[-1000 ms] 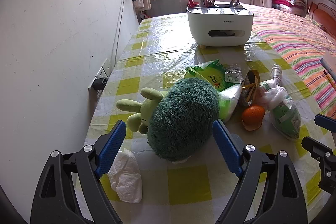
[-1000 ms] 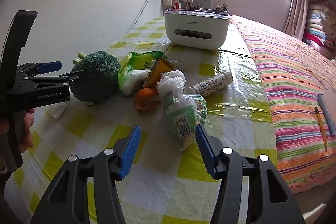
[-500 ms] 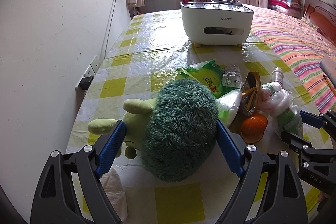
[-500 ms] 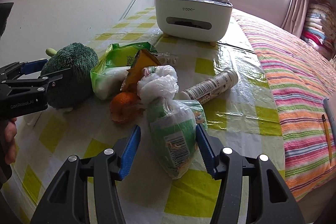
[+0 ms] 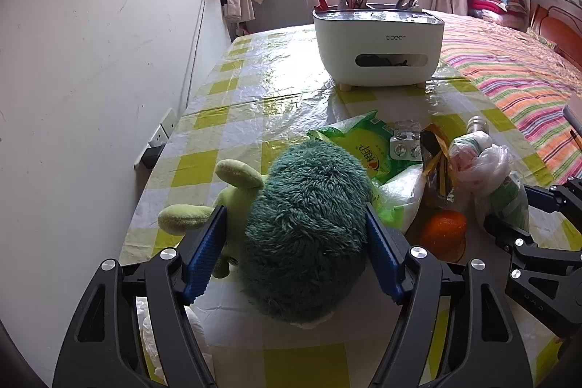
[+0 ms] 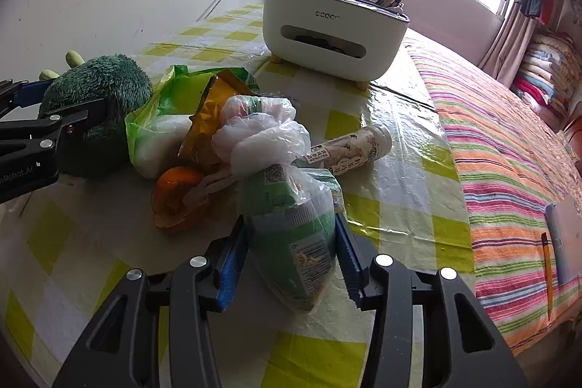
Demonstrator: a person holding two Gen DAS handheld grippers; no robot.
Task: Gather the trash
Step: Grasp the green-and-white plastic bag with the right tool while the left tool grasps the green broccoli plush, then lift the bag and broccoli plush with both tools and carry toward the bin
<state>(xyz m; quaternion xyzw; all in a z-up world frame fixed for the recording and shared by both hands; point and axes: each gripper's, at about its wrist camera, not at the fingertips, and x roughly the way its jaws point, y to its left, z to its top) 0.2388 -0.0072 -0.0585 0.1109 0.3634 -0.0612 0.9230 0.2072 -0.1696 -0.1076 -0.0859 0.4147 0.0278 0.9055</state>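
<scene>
Left claw (image 5: 294, 248): jaws closing around the green plush toy (image 5: 305, 235); the right blue pad is against its fur, the left pad sits just beside the toy's pale green limb, so no firm grip shows.
Right claw (image 6: 291, 257): jaws closing on the green wrapped packet (image 6: 291, 228) inside a clear plastic bag; both blue pads sit at the packet's sides, touching or nearly so.
Trash pile: on the counter (image 5: 276, 86) with its yellow-checked cover, between the plush toy and the striped bed (image 6: 509, 148).
Orange peel (image 6: 178, 195): just left of the packet, touching the yellow wrapper (image 6: 211, 111).
Green bag (image 6: 163, 119): leaning against the plush toy.
Bottle (image 6: 349, 148): lying on its side behind the packet.
Crumpled tissue (image 5: 156, 344): under the left claw, near the counter's edge.
White organizer box (image 5: 378, 50): well behind the pile, holding pencils.
</scene>
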